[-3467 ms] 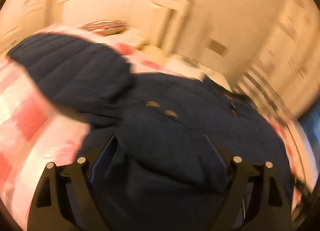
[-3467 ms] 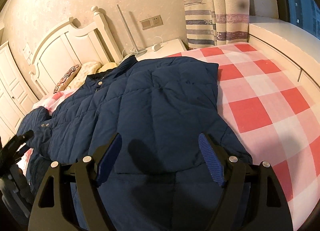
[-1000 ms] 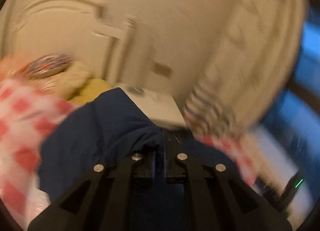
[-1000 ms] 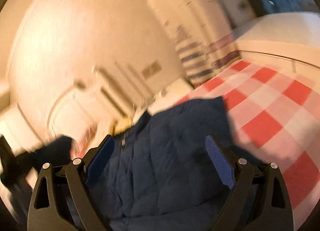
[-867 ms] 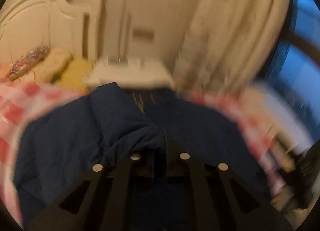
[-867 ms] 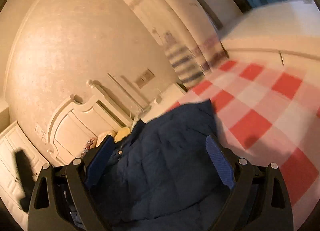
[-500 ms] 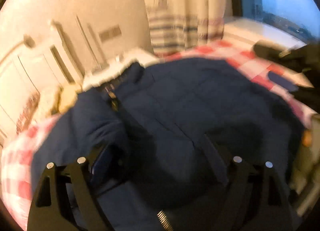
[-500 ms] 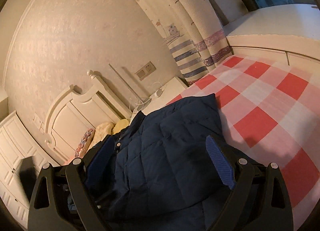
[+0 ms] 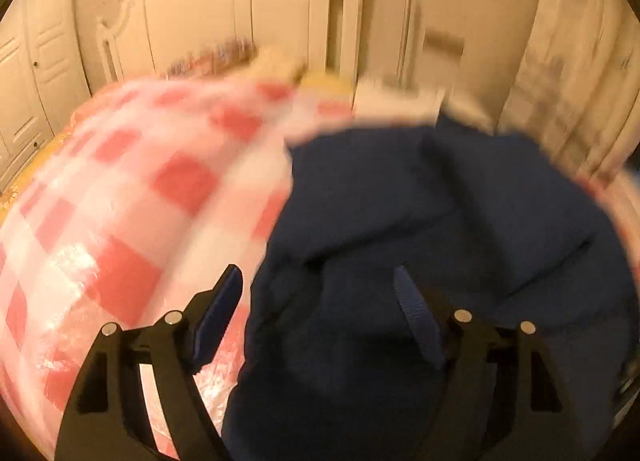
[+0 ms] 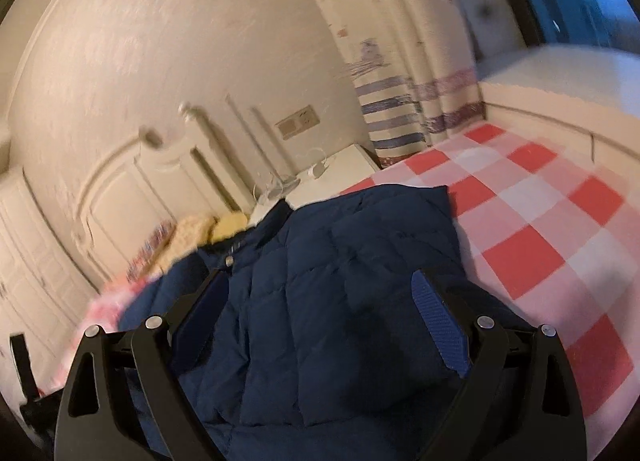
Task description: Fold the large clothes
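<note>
Left gripper: pitched down over the bed, jaws closing, nothing pinched between them yet. One blue pad hangs over the checked cover, the other over dark cloth, so the jacket's near-left border runs up between the two fingers. View is smeared; the exact hem line is hard to fix.

Right gripper: jaws spread wide, empty, hovering above the jacket's lower body without touching it, as far as the view shows.

Navy quilted jacket: lies flat on the red-and-white checked bedspread. Long axis runs from just beneath both tools away toward the collar, which points at the headboard. In the left view a thick layer is already lapped across the body.

Beyond: pillows by the collar, nightstand, striped curtain.

Judgement: the turning relation is that left border straddled by the left jaws. The left hand is the nearer to it; the right sits over mid-panel, with the jacket's straight right border off to its outer side.
</note>
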Tool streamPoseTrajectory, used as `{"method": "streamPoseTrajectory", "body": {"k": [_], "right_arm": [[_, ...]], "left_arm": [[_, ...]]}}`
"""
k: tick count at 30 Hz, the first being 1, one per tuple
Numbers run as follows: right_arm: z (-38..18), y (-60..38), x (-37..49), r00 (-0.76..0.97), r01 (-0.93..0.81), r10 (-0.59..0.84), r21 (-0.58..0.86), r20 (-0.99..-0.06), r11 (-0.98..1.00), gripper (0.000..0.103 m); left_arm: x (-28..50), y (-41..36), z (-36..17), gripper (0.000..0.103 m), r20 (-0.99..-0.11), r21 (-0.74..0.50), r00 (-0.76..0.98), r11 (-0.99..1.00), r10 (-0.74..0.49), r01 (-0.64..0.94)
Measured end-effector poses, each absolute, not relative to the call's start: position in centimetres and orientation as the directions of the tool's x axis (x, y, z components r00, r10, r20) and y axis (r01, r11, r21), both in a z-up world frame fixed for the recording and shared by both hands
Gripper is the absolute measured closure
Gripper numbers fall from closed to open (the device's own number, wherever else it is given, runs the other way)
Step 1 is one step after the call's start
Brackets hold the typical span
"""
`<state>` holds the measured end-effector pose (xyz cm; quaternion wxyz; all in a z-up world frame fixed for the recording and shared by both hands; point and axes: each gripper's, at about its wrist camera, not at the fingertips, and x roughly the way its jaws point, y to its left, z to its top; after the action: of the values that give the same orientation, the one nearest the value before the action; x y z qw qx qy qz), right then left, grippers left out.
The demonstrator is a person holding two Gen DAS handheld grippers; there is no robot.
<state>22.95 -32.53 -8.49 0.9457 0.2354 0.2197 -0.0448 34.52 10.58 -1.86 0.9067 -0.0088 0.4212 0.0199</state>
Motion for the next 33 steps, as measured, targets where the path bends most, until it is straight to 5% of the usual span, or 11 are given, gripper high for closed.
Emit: {"method": "streamPoseTrajectory", "body": {"k": [7,10,15,18,23,25,28,33], "right_arm": [[-7.9,-27.6,24.2,0.866,0.101,0.023,0.221,-0.500,0.970,0.014],[-6.9,-22.3,24.1,0.854,-0.094,0.135,0.107,-0.503,0.990,0.014],[-7.9,-9.1,24.2,0.811,-0.412,0.148,-0.372,-0.566,0.832,0.014],[-8.6,-6.1,25.5,0.809,-0.452,0.121,-0.478,-0.575,0.753,0.014],[-9.4,-5.6,29.2,0.758,-0.484,0.111,-0.441,-0.642,0.755,0.016],[-9.7,-6.1,30.5,0.734,-0.496,0.117,-0.410,-0.669,0.765,0.036],[-7.6,-9.9,31.3,0.695,-0.496,0.281,-0.158,-0.662,0.854,0.062],[-7.0,-16.9,32.8,0.715,-0.293,0.327,0.161,-0.618,0.943,0.060]], "left_arm": [[36.0,11.2,-4.1,0.019,-0.763,0.030,0.643,0.997,0.066,-0.067],[35.9,11.3,-4.2,0.017,-0.757,0.044,0.648,0.996,0.080,-0.072],[34.9,11.6,-3.5,0.014,-0.753,0.032,0.653,0.996,0.078,-0.082],[34.9,12.3,-3.5,0.013,-0.754,-0.004,0.655,0.995,0.060,-0.096],[34.7,12.8,-3.4,0.013,-0.750,-0.027,0.660,0.994,0.049,-0.104],[34.6,12.8,-3.4,0.013,-0.749,-0.029,0.661,0.994,0.047,-0.104],[34.6,12.9,-3.4,0.013,-0.749,-0.037,0.661,0.994,0.041,-0.104],[34.6,12.6,-3.4,0.013,-0.751,-0.029,0.659,0.994,0.046,-0.103]]}}
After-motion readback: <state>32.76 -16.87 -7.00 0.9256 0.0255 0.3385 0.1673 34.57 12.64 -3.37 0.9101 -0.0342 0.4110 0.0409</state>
